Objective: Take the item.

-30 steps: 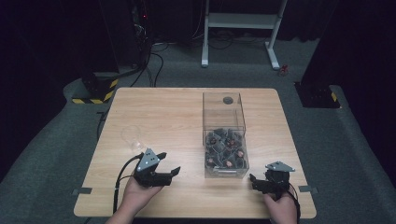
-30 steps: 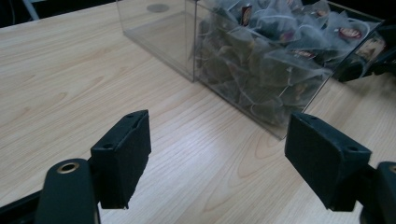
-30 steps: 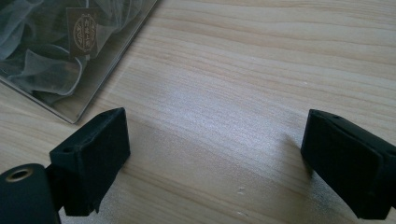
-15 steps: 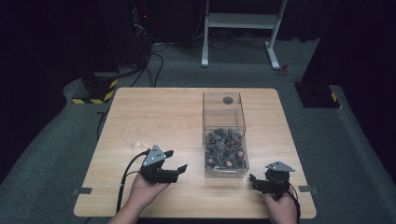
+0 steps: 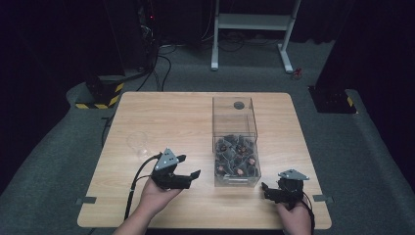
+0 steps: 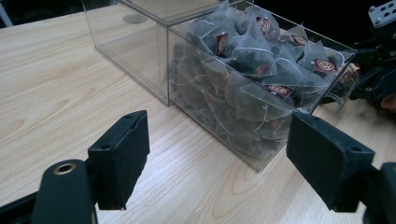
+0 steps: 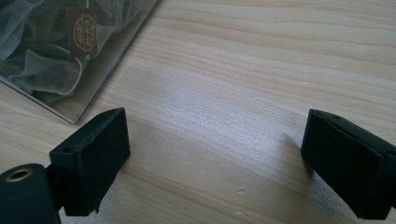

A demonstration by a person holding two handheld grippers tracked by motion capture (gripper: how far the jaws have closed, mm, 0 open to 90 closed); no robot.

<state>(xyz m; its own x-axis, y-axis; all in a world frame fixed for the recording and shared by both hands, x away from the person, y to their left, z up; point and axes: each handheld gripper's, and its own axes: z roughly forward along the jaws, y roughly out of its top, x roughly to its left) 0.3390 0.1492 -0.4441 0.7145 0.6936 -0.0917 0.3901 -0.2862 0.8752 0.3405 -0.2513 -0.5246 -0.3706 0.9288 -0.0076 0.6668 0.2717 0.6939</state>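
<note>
1. So compared to a second ago, the left tongs point(image 5: 188, 166) have slid away from the bench's front-left edge and in toward the clear box, and they sit a bit higher on the bench point(image 5: 161, 112) now. The right tongs point(image 5: 266, 188) haven't budged, same spot at the front right.

2. Left tongs: jaws wide apart, nothing between them. In the left gripper view point(image 6: 217, 154) they're aimed straight at the box's near corner, with bare wood between the two pads.

3. Right tongs: also spread wide and empty. In the right gripper view point(image 7: 215, 163) they're low over plain wood, and the box's corner peeks in at about 10 o'clock.

4. The clear box point(image 5: 235, 142) stands right of the bench's centre, long side running front to back. From the left tongs it's at roughly 2 o'clock, near but not touching. From the right tongs it's at about 10 o'clock, just beside.

5. The front half of the box is packed with mesh pyramid tea bags point(image 6: 254, 70) with little dark red tags. The back half looks empty, apart from a dark round spot point(image 5: 239, 105) at the far end, can't tell what that is.

6. There's a clear glass point(image 5: 137, 143) standing upright on the bench at about 11 o'clock from the left tongs, well apart from the box.

7. A hand point(image 5: 159, 198) holds the left tongs from the bottom edge, another hand point(image 5: 293, 218) holds the right ones.
</note>
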